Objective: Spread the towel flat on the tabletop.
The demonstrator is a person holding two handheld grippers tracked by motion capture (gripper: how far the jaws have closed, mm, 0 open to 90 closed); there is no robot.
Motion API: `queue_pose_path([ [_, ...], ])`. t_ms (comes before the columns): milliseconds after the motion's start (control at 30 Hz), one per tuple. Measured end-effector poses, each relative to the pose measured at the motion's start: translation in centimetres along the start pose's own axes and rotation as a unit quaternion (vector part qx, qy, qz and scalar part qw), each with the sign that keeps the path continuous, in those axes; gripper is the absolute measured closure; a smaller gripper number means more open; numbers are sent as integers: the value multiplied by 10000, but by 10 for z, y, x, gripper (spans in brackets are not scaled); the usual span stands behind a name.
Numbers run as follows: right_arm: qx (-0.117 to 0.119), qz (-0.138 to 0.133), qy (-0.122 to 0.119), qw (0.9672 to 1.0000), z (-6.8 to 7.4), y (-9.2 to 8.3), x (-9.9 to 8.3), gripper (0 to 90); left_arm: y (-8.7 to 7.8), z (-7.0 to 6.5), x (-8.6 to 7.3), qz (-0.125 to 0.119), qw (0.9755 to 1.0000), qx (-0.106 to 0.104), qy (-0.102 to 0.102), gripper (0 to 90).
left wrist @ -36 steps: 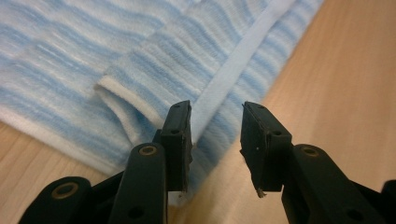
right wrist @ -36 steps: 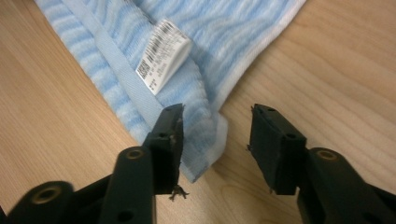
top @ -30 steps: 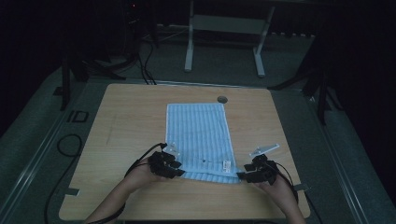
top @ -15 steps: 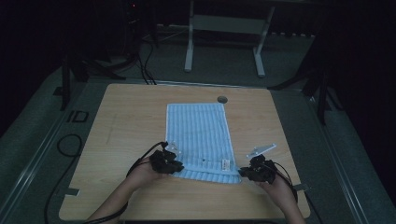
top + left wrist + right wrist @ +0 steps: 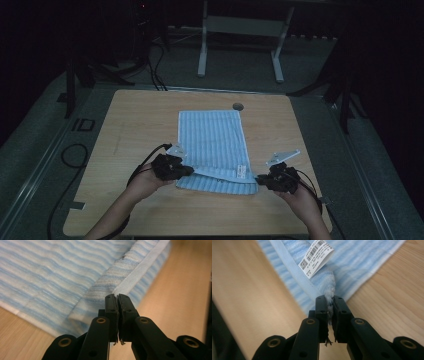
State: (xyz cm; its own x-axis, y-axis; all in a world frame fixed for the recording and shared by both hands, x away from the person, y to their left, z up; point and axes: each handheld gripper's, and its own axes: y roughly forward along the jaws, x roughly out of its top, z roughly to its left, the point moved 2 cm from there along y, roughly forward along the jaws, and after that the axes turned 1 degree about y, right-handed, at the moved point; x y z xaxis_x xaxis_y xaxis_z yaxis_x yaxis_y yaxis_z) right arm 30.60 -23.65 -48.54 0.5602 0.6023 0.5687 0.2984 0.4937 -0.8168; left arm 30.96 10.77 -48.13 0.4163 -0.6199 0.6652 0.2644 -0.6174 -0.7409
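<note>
So the thing in play here is a blue-and-white striped towel (image 5: 212, 145), terry cloth by the look of it, lying lengthwise down the middle of the table (image 5: 130, 125) with its near end toward the person. It's soft and floppy, no stiffness at all, and probably pretty light, so it'll just drape and sag wherever it isn't held. Not slippery either; the looped pile should give the jaws plenty to bite on. Nothing fragile about it.

Best place to grab a cloth like this is the two near corners, on or right by the flat woven hem band, and that's pretty much what's going on. The left gripper (image 5: 117, 298) has its jaws clamped on the near left corner, right at the pale hem strip, and they've just been closing down onto it. The right gripper (image 5: 329, 300) has also just closed, with a fluffy tuft of the near right corner pinched between its jaws. A white care label (image 5: 316, 258) with a barcode sticks up just beyond that grip.

From the high view the near edge already looks peeled up and folded back a little between the two grippers. The table is plain light wood-grain, smooth, with a small round grommet hole (image 5: 238, 106) just past the towel's far end.
</note>
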Motion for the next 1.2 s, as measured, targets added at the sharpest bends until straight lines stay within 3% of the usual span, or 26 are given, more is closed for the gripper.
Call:
queue_pose_path([
  [167, 135, -119, -205, 9996, 27, -17, -9, 830, -24, -34, -14, 173, 9996, -119, 201, 874],
  [267, 232, -41, -316, 9992, 45, -20, -20, 822, -28, -56, -31, 266, 9987, -375, 197, 873],
  [400, 389, 150, -289, 9987, 64, -15, -39, 815, -19, -78, -60, 428, 9963, -743, -76, 871],
  [433, 467, 189, -262, 9984, 67, -14, -45, 798, -14, -83, -68, 537, 9949, -849, -50, 866],
  [500, 621, 360, -196, 9972, 74, -9, -56, 715, -6, -88, -83, 686, 9910, -1141, -169, 827],
  [533, 673, 439, -153, 9967, 76, -7, -61, 672, -5, -90, -89, 732, 9910, -1116, -139, 796],
  [600, 660, 489, -78, 9966, 76, -7, -68, 643, -7, -88, -94, 666, 9906, -1174, -237, 695],
  [700, 604, 381, 83, 9974, 68, -11, -70, 646, -15, -79, -91, 497, 9942, -929, -218, 593],
  [900, 337, 270, 12, 9991, 49, -2, -53, 626, -20, -46, -76, 128, 9971, -659, -358, 492],
  [1000, 265, 66, 13, 9996, 36, 8, -37, 537, -16, -26, -70, 20, 9983, -420, -406, 481],
  [1067, 178, -41, 17, 9998, 26, 15, -25, 526, -12, -15, -68, 27, 9984, -336, -446, 481],
  [1200, 76, -58, 18, 10000, 8, 28, -8, 482, -4, 4, -67, 42, 9986, -120, -511, 481],
])
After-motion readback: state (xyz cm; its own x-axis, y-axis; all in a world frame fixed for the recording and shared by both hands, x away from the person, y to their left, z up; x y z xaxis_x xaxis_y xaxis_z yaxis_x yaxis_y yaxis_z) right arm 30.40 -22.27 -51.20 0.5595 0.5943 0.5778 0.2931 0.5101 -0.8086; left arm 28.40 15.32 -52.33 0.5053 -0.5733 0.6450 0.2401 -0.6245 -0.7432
